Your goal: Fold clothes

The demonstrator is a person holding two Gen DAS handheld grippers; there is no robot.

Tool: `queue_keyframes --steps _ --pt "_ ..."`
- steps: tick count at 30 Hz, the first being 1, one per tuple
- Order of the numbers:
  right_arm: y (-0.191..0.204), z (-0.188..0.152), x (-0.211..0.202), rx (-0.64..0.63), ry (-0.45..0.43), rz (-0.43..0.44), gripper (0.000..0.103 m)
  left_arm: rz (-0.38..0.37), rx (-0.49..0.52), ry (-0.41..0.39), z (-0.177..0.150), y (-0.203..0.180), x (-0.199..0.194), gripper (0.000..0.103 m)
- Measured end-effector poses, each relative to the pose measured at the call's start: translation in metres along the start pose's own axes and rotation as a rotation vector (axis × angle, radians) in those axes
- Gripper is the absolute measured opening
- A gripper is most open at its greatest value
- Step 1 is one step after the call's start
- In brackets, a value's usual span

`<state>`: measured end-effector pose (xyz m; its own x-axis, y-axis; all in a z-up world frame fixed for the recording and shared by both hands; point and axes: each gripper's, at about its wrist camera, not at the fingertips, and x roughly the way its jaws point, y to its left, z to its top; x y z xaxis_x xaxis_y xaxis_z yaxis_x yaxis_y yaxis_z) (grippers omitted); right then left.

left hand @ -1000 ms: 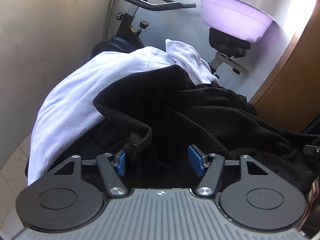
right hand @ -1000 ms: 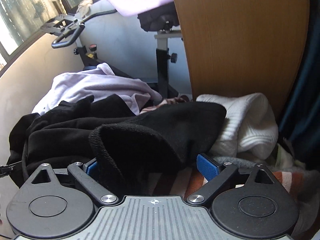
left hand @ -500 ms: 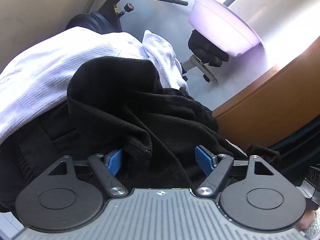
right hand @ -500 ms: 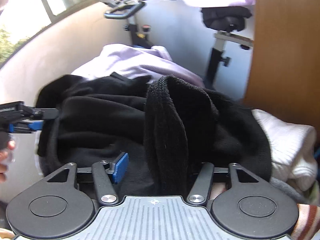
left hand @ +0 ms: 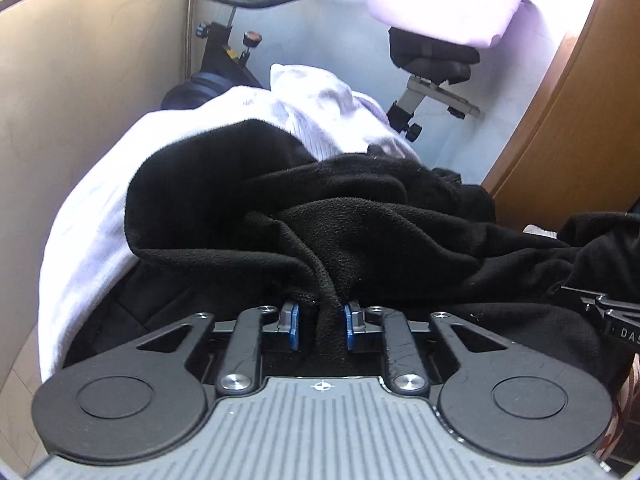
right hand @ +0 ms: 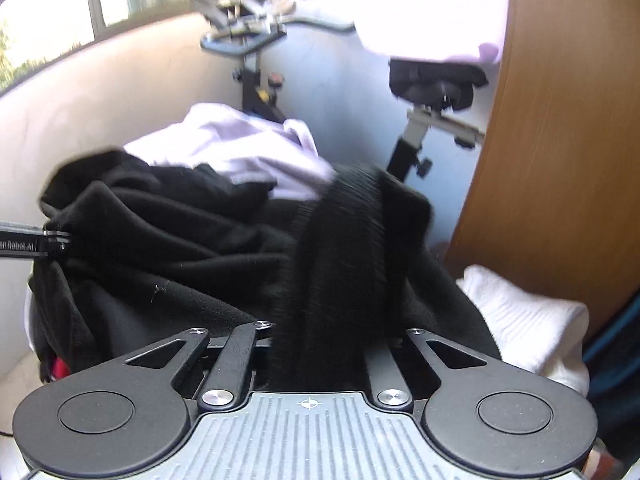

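1. The left gripper (left hand: pixel 320 326) is pinching a bunched ridge of the black fleece garment (left hand: pixel 360 232), its blue pads (left hand: pixel 295 326) standing close on either side of the fold.
2. The black fleece garment is lying heaped on top of the laundry pile, draping over the pale lilac garment (left hand: pixel 92 208) that is spilling down the pile's left edge, near the beige wall (left hand: pixel 80 100).
3. The right gripper (right hand: pixel 320 354) is closing on the ribbed hem (right hand: pixel 344 248) of the same black garment (right hand: pixel 168 248); its pads are hidden by the cloth, but the finger links are drawn well in, so I judge it to be gripping.
4. A white knit item (right hand: pixel 524 320) is sitting at the pile's right edge, beside the wooden panel (right hand: pixel 560 140).
5. What could go wrong: the left gripper is holding only a thin gathered ridge, so a sharp lift is likely to let the fleece slip out. Lifting may also drag the lilac garment along, since the black cloth is lying directly on it.
6. Both grippers are holding the garment in a crumpled state, so spreading it may leave twists unless the two hold points are matching edges, which cannot be told.
7. Room for moving: the wall on the left and the wooden panel on the right are closing in the sides; the exercise bike (left hand: pixel 224 52) is standing behind the pile. Upward and toward the person appears the freest direction.
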<state>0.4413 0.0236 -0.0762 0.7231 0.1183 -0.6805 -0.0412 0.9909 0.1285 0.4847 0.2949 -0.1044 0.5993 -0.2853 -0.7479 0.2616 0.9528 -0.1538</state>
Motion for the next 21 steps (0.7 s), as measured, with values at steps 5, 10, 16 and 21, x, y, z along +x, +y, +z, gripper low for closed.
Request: queue_keyframes --steps 5,10,16,21 --pt "0.003 0.035 -0.067 -0.009 -0.240 0.088 0.003 -0.031 -0.003 -0.155 0.021 -0.005 -0.067 0.013" --pt "-0.004 0.065 -0.124 0.016 -0.400 0.180 0.003 -0.021 -0.030 -0.340 0.039 -0.011 -0.131 0.012" --pt "-0.015 0.067 -0.164 -0.027 -0.472 0.224 0.003 -0.023 -0.067 -0.558 0.037 -0.030 -0.207 0.012" --pt "-0.024 0.050 -0.198 -0.070 -0.482 0.268 0.003 0.019 -0.036 -0.655 0.022 -0.066 -0.254 0.012"
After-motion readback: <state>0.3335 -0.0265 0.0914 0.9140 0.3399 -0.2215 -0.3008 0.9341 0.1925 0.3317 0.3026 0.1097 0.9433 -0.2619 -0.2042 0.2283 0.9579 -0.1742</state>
